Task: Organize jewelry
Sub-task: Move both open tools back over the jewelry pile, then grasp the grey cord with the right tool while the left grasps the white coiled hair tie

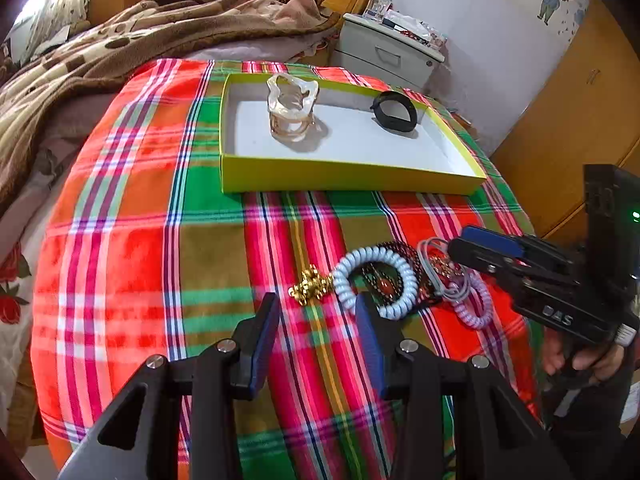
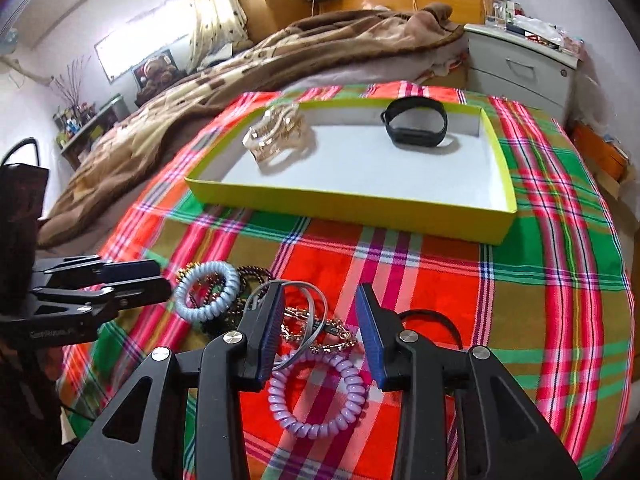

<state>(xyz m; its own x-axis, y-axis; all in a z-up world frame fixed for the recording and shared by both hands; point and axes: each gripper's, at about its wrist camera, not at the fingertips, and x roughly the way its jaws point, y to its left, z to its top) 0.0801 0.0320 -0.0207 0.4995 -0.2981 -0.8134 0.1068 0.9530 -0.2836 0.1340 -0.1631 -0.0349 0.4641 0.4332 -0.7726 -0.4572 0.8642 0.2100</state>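
A pile of jewelry lies on the plaid cloth: a gold chain (image 1: pixel 310 286), a light blue coil bracelet (image 1: pixel 376 280), a dark beaded piece with a red stone (image 1: pixel 387 286), thin grey bangles (image 2: pixel 298 306), a gold link bracelet (image 2: pixel 324 336) and a purple coil bracelet (image 2: pixel 316 392). My left gripper (image 1: pixel 319 309) is open just short of the gold chain and the blue coil. My right gripper (image 2: pixel 320 294) is open over the bangles and the purple coil, with nothing pinched. A yellow-green box (image 1: pixel 348 178) farther back holds a clear hair claw (image 1: pixel 292 108) and a black wristband (image 1: pixel 394 110).
The plaid cloth (image 1: pixel 160 240) covers the end of a bed with a brown blanket (image 1: pixel 120 40) behind. A grey nightstand (image 1: pixel 388 52) stands beyond the box. A black cord loop (image 2: pixel 428 316) lies beside my right finger. A hand (image 1: pixel 580 356) grips the right gripper's handle.
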